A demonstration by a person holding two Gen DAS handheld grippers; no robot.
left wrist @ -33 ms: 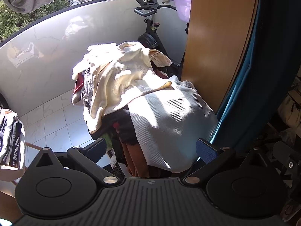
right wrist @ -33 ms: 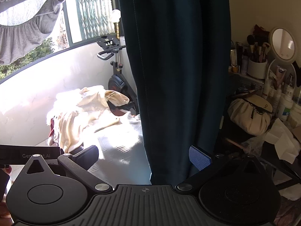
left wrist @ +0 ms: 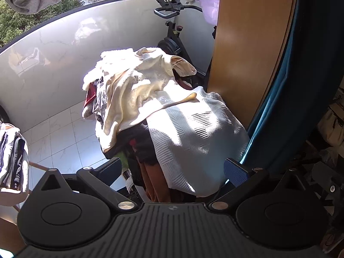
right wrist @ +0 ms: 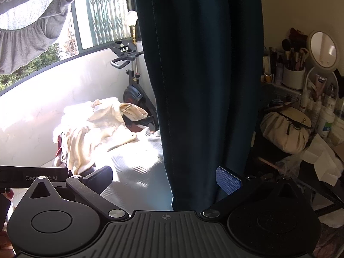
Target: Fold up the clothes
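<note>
Nothing has shifted: both the left claw (left wrist: 173,171) and right claw (right wrist: 164,179) hang wide and empty before the unfolded clothes heap (left wrist: 163,116), beside a stacked pile (left wrist: 13,157).

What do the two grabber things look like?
Both grippers, left and right, are black with round discs, silver screws and a ribbed middle plate. Each has one blue textured pad and one dark finger. White lettering marks the left gripper's side, seen from the right wrist.

A white ribbed-weave sweater (left wrist: 193,133) lies under a cream towel (left wrist: 137,90), beside a dark teal curtain (right wrist: 202,86).
</note>
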